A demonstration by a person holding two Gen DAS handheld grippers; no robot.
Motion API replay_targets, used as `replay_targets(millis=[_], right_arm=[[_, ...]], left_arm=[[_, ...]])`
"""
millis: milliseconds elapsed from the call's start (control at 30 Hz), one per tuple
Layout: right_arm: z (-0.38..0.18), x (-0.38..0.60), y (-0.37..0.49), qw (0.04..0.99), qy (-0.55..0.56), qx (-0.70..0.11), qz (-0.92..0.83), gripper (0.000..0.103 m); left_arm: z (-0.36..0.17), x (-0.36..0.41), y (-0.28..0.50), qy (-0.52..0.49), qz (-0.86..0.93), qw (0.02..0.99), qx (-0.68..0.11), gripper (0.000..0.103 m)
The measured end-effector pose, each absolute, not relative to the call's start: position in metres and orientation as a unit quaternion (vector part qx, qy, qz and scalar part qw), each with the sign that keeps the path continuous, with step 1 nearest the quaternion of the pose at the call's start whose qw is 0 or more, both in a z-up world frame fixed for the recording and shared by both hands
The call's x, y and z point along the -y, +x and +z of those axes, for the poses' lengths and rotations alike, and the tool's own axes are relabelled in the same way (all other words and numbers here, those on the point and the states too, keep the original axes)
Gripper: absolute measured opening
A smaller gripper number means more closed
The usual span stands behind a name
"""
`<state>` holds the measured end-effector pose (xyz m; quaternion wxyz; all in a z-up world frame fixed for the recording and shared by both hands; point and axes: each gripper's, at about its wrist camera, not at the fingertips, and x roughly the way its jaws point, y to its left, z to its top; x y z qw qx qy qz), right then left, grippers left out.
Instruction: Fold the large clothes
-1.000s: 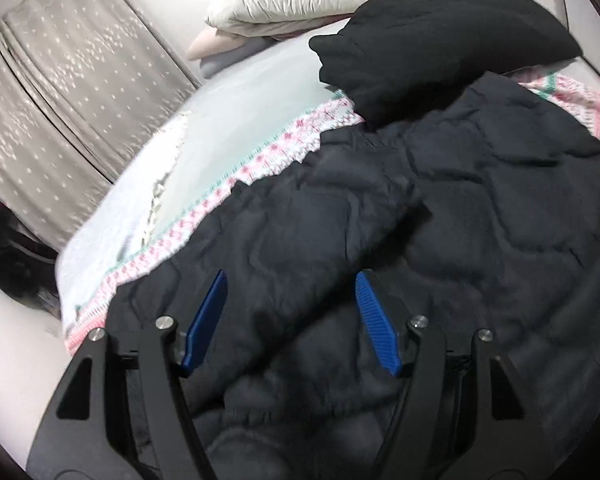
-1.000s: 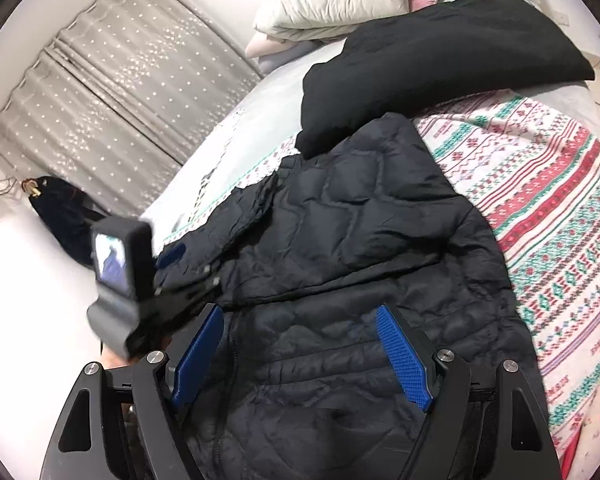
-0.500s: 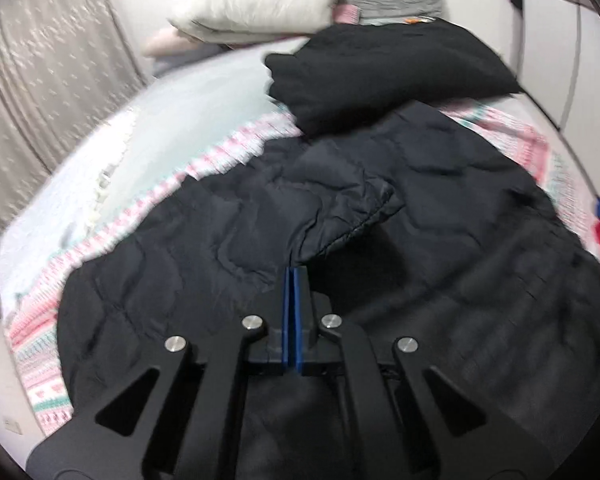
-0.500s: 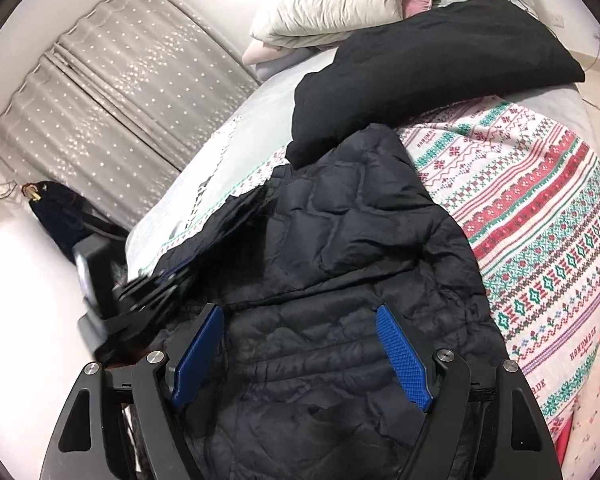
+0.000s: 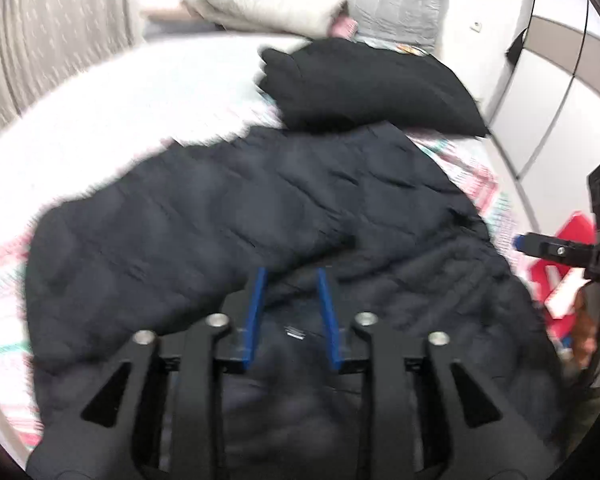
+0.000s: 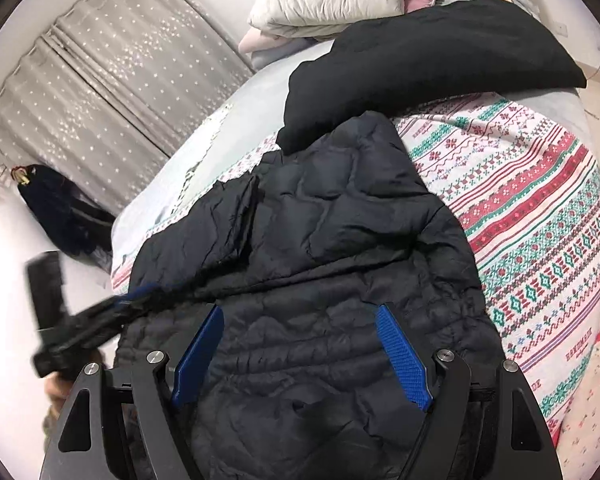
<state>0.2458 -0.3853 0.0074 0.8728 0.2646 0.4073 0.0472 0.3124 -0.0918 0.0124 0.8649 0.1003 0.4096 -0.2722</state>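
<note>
Left wrist view: quilted black jacket [image 5: 228, 216] lies flat on the bed's patterned blanket [image 6: 540, 208], long axis running away from both grippers. Left gripper [image 5: 290, 312] is nearer its folded sleeve, jaws opening, nothing pinched; half a second ago they were shut. Right gripper [image 6: 300, 356] hangs wide over the hem, unchanged.

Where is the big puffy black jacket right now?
The puffy black jacket lies spread on the bed's patterned blanket, filling the middle of both views, its far end touching the folded black garment near the pillows.
</note>
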Motion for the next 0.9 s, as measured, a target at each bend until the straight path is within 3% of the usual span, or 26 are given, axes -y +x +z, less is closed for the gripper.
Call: replay_targets(millis=[233,367,467,633,767,900], right_arm=[[0.007,0.373,0.261,0.867,0.274,-0.413,0.052,0.08],[0.014,0.349,0.262,0.885,0.21,-0.411,0.052,0.08],[0.011,0.343,0.264,0.889,0.18,-0.419,0.038,0.08],[0.003,0.352,0.273,0.881,0.182,-0.436,0.029,0.08],[0.02,0.375,0.285,0.886,0.164,-0.433,0.034,0.08],[0.022,0.41,0.314,0.877,0.21,-0.429,0.059,0.08]], left_arm=[[-0.004,0.074,0.364,0.029,-0.206,0.873,-0.441,0.043],[-0.056,0.065,0.382,0.005,-0.172,0.832,-0.527,0.043],[-0.074,0.056,0.374,-0.001,-0.177,0.824,-0.538,0.043],[-0.057,0.026,0.365,-0.047,-0.202,0.811,-0.547,0.043],[-0.021,-0.024,0.375,-0.044,-0.184,0.841,-0.507,0.044],[-0.028,-0.072,0.403,-0.091,-0.147,0.845,-0.507,0.044]])
